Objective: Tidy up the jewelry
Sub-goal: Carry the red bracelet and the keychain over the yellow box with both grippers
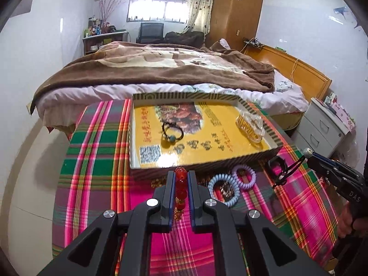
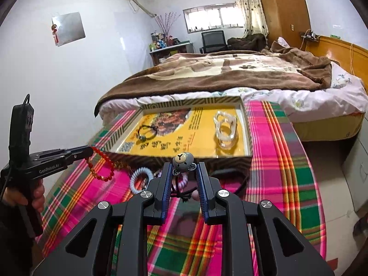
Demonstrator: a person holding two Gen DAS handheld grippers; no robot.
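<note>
Gripping jewelry in both hands, the left gripper (image 1: 179,179) clamps a red bead bracelet (image 2: 101,165) and the right gripper (image 2: 184,172) pinches a bear charm tie (image 2: 183,161), both just short of the tray's (image 1: 207,163) near edge; each likely needs lifting over and releasing inside.

Jewelry I see, in the tray and in front of it

The red bead bracelet (image 1: 180,192) hangs lifted; a black cord bracelet (image 1: 172,130) lies inside the yellow tray (image 1: 271,135); coil ties (image 1: 222,189) lie near.
</note>
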